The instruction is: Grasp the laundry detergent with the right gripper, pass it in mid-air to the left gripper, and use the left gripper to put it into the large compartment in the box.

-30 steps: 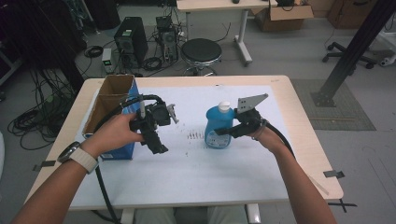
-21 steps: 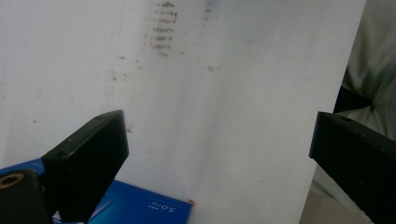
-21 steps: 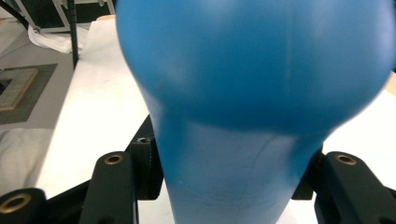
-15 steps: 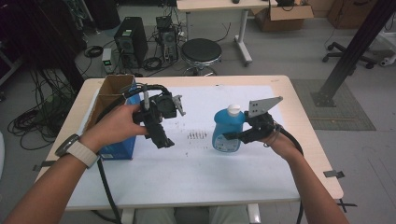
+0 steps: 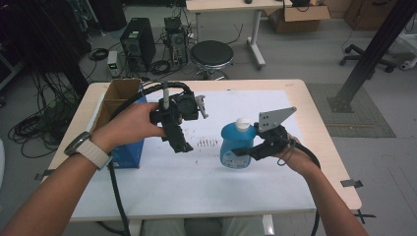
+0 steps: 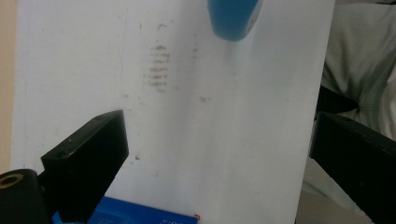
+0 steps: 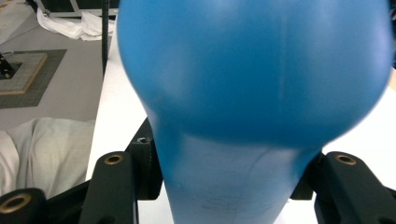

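Right gripper (image 5: 244, 150): jaws clamped on blue bottle (image 5: 235, 145)
Left gripper (image 5: 183, 146): jaws apart, empty, above worktop (image 5: 255, 196)

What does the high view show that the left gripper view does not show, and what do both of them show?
High view alone: the open cardboard box, the bottle's white cap, and the right gripper clamped on the blue bottle. Left gripper view alone: the left gripper seen from behind, jaws wide apart with nothing between them. Both: the blue bottle, the white sheet and its dark smudges.
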`<move>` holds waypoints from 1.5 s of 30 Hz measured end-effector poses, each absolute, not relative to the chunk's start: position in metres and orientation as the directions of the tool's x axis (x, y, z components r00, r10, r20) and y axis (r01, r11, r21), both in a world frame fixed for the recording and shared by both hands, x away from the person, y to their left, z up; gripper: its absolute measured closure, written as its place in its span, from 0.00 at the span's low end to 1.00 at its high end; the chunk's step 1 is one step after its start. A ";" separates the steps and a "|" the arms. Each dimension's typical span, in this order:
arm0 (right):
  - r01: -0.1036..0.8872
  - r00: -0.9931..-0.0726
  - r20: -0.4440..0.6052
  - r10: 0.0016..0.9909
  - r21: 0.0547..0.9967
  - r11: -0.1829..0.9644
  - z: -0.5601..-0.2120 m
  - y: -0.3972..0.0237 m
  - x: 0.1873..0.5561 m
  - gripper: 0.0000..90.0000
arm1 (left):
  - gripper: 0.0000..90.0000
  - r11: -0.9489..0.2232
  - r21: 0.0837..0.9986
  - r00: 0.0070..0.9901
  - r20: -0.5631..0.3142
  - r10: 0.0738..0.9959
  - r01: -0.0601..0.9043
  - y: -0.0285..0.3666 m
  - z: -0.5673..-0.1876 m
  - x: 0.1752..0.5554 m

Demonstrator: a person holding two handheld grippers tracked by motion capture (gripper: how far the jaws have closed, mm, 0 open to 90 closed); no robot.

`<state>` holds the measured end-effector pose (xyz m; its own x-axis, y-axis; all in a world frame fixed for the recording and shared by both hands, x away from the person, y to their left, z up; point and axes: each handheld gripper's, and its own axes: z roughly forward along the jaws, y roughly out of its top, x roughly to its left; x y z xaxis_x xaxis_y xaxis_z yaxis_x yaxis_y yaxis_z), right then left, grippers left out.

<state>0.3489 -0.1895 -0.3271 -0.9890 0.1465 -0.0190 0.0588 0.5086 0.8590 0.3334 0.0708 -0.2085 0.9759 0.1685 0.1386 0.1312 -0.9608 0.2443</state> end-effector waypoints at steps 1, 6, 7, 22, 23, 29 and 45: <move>0.058 -0.989 -0.018 0.144 0.860 0.508 -0.327 -0.188 0.348 0.49 | 0.06 -0.961 0.245 0.977 0.139 0.162 0.125 0.069 -0.207 0.333; 0.046 -0.992 -0.019 0.124 0.863 0.503 -0.322 -0.178 0.343 0.49 | 0.06 -0.964 0.244 0.980 0.139 0.142 0.105 0.062 -0.204 0.331; 0.046 -0.992 -0.019 0.124 0.863 0.503 -0.322 -0.178 0.343 0.49 | 0.06 -0.965 0.241 0.981 0.139 0.138 0.102 0.061 -0.203 0.331; 0.021 -0.996 -0.024 0.082 0.864 0.504 -0.316 -0.157 0.338 0.49 | 0.06 -0.965 0.252 0.985 0.132 0.108 0.072 0.052 -0.199 0.329; 0.019 -0.997 -0.023 0.079 0.864 0.503 -0.316 -0.156 0.338 0.49 | 0.06 -0.965 0.252 0.986 0.131 0.107 0.071 0.051 -0.199 0.329; 0.010 -0.997 -0.027 0.066 0.864 0.504 -0.314 -0.150 0.336 0.49 | 0.06 -0.967 0.247 0.987 0.126 0.095 0.061 0.047 -0.200 0.328; -0.010 -1.000 -0.023 0.021 0.864 0.503 -0.314 -0.128 0.338 0.49 | 0.06 -0.967 0.250 0.991 0.111 0.070 0.041 0.039 -0.202 0.326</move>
